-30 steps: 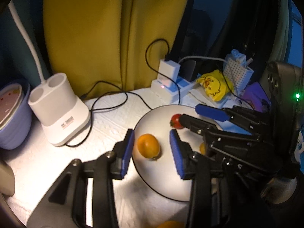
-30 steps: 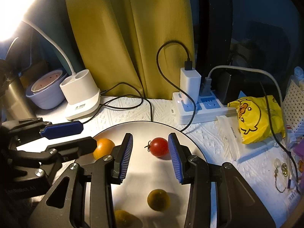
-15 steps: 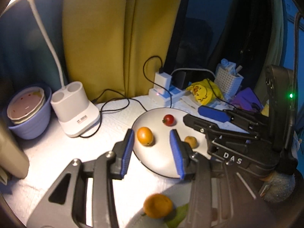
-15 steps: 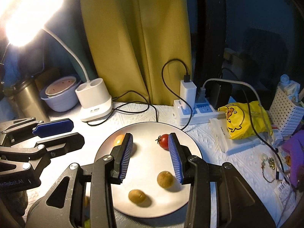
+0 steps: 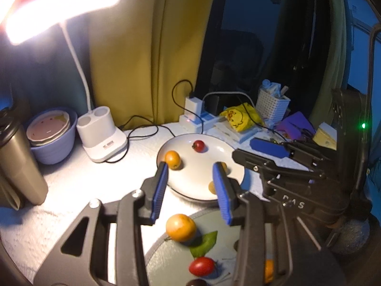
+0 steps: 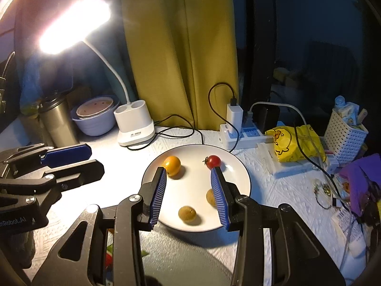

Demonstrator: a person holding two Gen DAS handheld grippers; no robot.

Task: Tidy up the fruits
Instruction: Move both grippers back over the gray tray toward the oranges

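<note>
Left gripper (image 5: 190, 188) spread wide, nothing between the blue pads, hovering above the gap between two plates. Right gripper (image 6: 189, 194) likewise spread and empty, over the white plate.

Nearest, left wrist view: grey plate (image 5: 166, 250), mostly cut off by the frame bottom and by gripper frames. On it an orange fruit (image 5: 181, 227) touching a green leaf (image 5: 203, 244), a red tomato (image 5: 202, 266), a second orange piece (image 5: 268, 270) half hidden behind the right finger arm, and a dark round thing (image 5: 196, 283) clipped at the bottom edge, unidentifiable. In right wrist view only the bare grey rim (image 6: 185, 255) plus slivers of red and green through the finger frame.

Next out: white plate (image 6: 238, 174) just beyond the grey one. Holds small orange (image 6: 172, 165) at left rear, cherry tomato (image 6: 213, 162) with stem at right rear, two brownish-yellow round fruits: one in the open near the front (image 6: 187, 213), other (image 6: 210, 196) partly behind the right pad. Kind of fruit unclear, slightly blurred.

Further: lamp base (image 6: 134, 124) left of the plate, lamp head (image 6: 73, 23) blown out. Power strip (image 6: 245, 135) with chargers behind the plate, yellow duck bag (image 6: 290, 143) to the right, white basket (image 6: 345, 135) beyond. Steel tumbler (image 5: 19, 162) and lilac bowl (image 5: 52, 140) far left. Yellow curtain (image 6: 181, 47) at back; right background too dark to read.
</note>
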